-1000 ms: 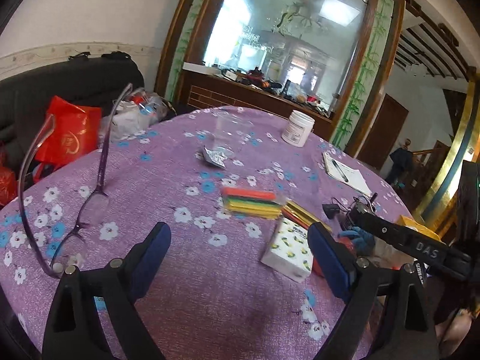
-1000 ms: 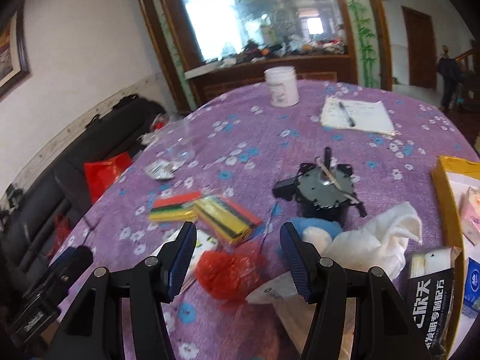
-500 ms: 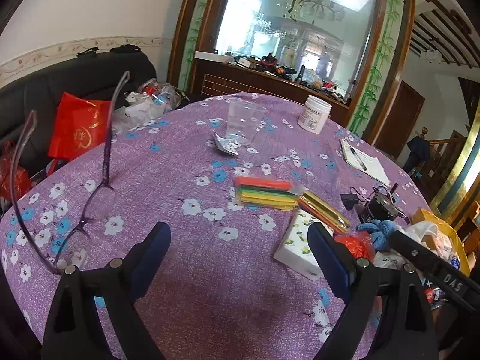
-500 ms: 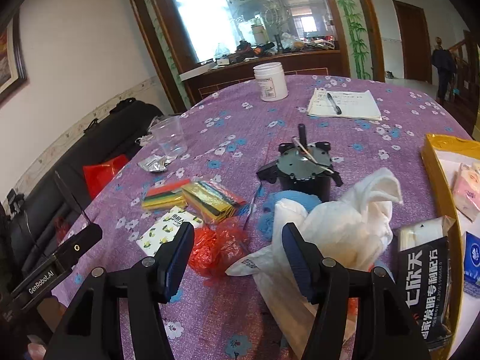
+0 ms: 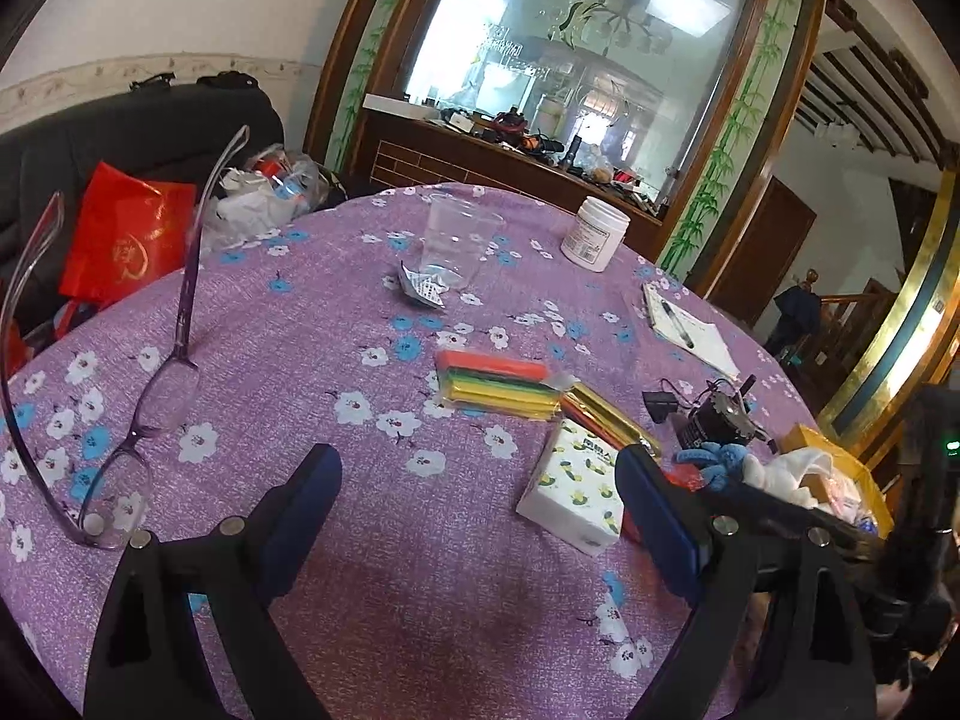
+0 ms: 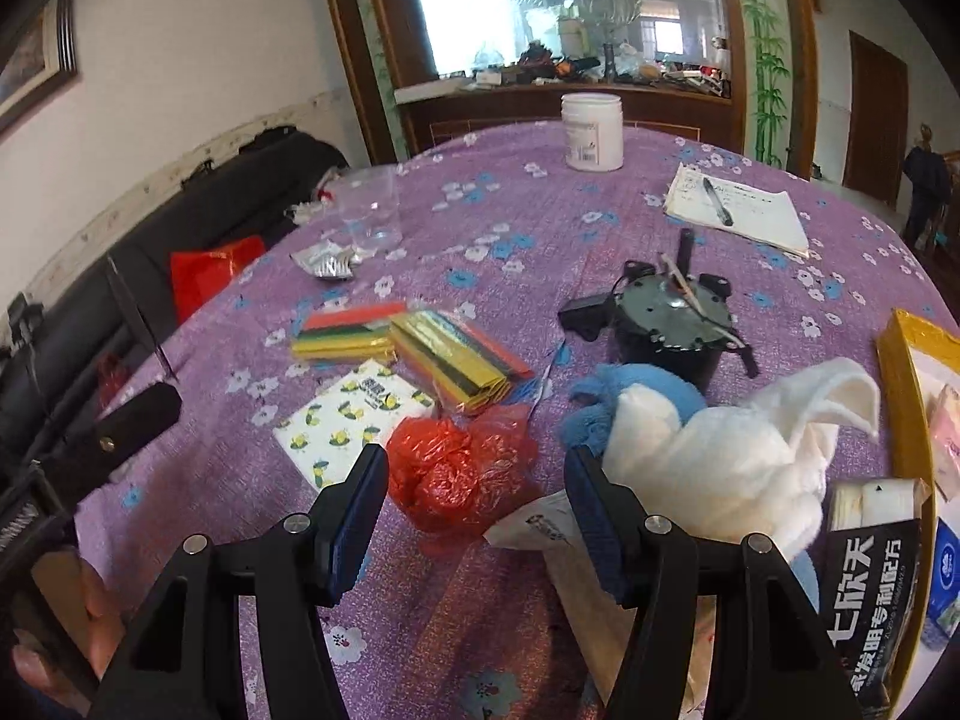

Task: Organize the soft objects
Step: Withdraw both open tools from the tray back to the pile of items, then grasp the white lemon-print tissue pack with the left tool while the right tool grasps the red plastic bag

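In the right wrist view a crumpled red plastic bag [image 6: 462, 468] lies on the purple flowered tablecloth [image 6: 510, 192], just ahead of my right gripper [image 6: 474, 510]. That gripper is open, its pads clear of the bag. A white cloth [image 6: 720, 456] bunches over a blue cloth [image 6: 636, 396] by the right finger. A lemon-print tissue pack [image 6: 354, 420] lies to the left. My left gripper [image 5: 477, 510] is open over bare cloth with nothing between its fingers; the tissue pack [image 5: 576, 489] sits by its right finger, and the blue cloth [image 5: 711, 462] and white cloth [image 5: 786, 471] lie farther right.
Purple glasses [image 5: 150, 408] lie at the table's left edge. Packs of coloured strips [image 5: 498, 384], a clear cup [image 5: 456, 240], a white jar [image 5: 594, 234], a notebook with pen [image 5: 684, 330] and a black motor [image 6: 672, 324] stand farther back. A yellow box [image 6: 900, 396] holds packets on the right.
My right gripper has sunk and come closer to the red bag and white cloth, rolling a little. The left gripper has kept its place, open throughout.
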`<state>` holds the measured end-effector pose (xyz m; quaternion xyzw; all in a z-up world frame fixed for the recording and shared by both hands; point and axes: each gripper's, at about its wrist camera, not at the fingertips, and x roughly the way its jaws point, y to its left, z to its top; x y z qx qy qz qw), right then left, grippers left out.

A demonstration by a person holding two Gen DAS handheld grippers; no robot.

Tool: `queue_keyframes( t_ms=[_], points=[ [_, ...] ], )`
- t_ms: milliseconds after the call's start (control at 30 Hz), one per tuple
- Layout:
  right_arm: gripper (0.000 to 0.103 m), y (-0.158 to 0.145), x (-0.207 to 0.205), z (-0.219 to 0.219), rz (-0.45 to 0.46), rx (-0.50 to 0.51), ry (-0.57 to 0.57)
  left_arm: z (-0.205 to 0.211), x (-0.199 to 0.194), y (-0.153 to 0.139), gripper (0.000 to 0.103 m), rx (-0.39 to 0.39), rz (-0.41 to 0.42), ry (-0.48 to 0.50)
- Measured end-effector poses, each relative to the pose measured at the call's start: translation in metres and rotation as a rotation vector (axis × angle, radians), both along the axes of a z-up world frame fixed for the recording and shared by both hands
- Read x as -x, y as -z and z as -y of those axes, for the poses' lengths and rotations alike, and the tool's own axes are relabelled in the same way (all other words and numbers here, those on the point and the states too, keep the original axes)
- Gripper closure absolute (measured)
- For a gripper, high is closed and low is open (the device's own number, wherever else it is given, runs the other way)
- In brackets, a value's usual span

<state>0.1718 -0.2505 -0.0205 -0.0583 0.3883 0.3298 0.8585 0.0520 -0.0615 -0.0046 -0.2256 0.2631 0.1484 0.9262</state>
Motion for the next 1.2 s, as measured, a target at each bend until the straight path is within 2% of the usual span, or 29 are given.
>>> queue_keyframes(
  t_ms=[167,300,333,367,433,533,633,733,767,833,900,933,1033,1133,1200],
  points=[
    [0.037,0.006,-0.009,-0.024,-0.007,0.1,-0.039,-0.003,0.001,0.001,0.011,0.035,0.015,0.015],
    [0.037,0.017,-0.01,-0.035,-0.024,0.141,-0.07,-0.003,0.0,0.001,0.011,0.044,0.014,0.029],
    [0.039,0.019,-0.009,-0.035,-0.012,0.143,-0.069,-0.003,0.0,0.001,0.011,0.043,0.012,0.031],
    [0.046,0.019,-0.009,-0.032,-0.006,0.135,-0.066,-0.002,-0.001,0.001,0.011,0.039,0.008,0.031],
    [0.051,0.018,-0.009,-0.027,-0.006,0.122,-0.065,-0.001,-0.002,0.001,0.011,0.033,0.004,0.033],
    [0.053,0.012,-0.01,-0.015,-0.018,0.051,-0.061,0.003,-0.007,0.002,0.011,0.014,-0.019,0.047],
    [0.054,-0.005,-0.011,0.004,0.017,-0.038,-0.035,0.006,-0.018,0.006,0.011,0.006,-0.074,0.079],
    [0.054,-0.018,-0.014,0.021,0.038,-0.12,0.006,0.008,-0.036,0.011,0.011,0.017,-0.175,0.137],
    [0.054,-0.019,-0.016,0.025,0.032,-0.135,0.014,0.009,-0.046,0.014,0.011,0.039,-0.231,0.171],
    [0.054,-0.021,-0.02,0.031,0.014,-0.155,0.027,0.009,-0.06,0.017,0.011,0.118,-0.282,0.231],
    [0.054,-0.023,-0.022,0.035,0.001,-0.173,0.033,0.015,-0.075,0.016,0.011,0.153,-0.332,0.297],
    [0.054,-0.024,-0.023,0.037,-0.001,-0.18,0.039,0.02,-0.083,0.015,0.011,0.135,-0.362,0.317],
    [0.053,-0.027,-0.023,0.042,-0.002,-0.198,0.05,0.03,-0.1,0.01,0.011,0.017,-0.4,0.297],
    [0.053,-0.028,-0.023,0.043,0.002,-0.2,0.057,0.044,-0.118,0.017,0.012,-0.102,-0.471,0.328],
    [0.053,-0.028,-0.022,0.043,0.001,-0.201,0.063,0.052,-0.124,0.025,0.021,-0.166,-0.514,0.325]
  ],
)
